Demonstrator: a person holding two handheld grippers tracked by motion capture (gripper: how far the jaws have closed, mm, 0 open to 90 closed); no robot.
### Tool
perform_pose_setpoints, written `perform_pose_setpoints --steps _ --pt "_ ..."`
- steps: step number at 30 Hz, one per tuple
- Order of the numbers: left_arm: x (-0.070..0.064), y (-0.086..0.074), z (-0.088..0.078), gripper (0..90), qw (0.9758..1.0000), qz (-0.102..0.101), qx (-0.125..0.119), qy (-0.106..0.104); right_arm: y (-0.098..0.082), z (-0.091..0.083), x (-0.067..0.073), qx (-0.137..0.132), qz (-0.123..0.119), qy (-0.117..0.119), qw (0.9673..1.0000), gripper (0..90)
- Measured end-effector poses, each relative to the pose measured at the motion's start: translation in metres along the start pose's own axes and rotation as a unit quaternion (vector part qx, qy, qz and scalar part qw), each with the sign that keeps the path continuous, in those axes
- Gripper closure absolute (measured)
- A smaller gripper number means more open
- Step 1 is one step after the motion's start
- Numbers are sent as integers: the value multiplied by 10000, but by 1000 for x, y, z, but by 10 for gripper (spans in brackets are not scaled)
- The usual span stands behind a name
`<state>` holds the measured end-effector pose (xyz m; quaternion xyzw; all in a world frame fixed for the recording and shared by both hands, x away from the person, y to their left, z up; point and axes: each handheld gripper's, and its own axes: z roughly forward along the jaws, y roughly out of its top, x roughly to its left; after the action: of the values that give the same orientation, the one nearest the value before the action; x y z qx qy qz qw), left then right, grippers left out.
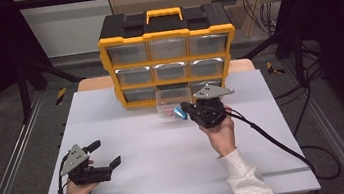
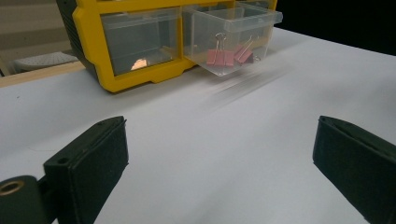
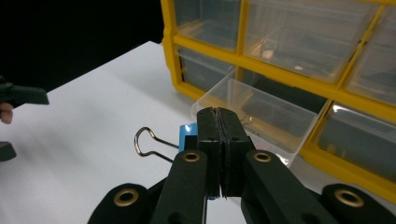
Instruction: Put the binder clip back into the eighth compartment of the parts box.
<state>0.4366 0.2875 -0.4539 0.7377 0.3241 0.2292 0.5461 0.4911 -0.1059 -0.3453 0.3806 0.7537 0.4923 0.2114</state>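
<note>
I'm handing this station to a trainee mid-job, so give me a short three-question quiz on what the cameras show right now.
1. True or false: the right gripper is shut on a blue binder clip.
2. Which drawer of the yellow organizer is pulled out? A. top left B. bottom middle C. middle right
3. What colour are the binder clips lying in the open drawer?

Key
1. True: its fingers are pressed together on the clip, whose wire handle sticks out to one side.
2. B: the bottom middle drawer juts out over the table.
3. Pink. The left gripper sits open, nothing between its fingers.
</note>
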Motion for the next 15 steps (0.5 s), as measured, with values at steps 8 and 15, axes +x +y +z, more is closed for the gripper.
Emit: perform_pose_setpoints --steps 8,15 --pt "0 0 0 28 10000 1 -8 -4 11 2 -12 -55 52 -193 9998 892" --pt "0 0 0 28 10000 -18 -15 -1 18 10 -18 -63 109 -306 9995 892"
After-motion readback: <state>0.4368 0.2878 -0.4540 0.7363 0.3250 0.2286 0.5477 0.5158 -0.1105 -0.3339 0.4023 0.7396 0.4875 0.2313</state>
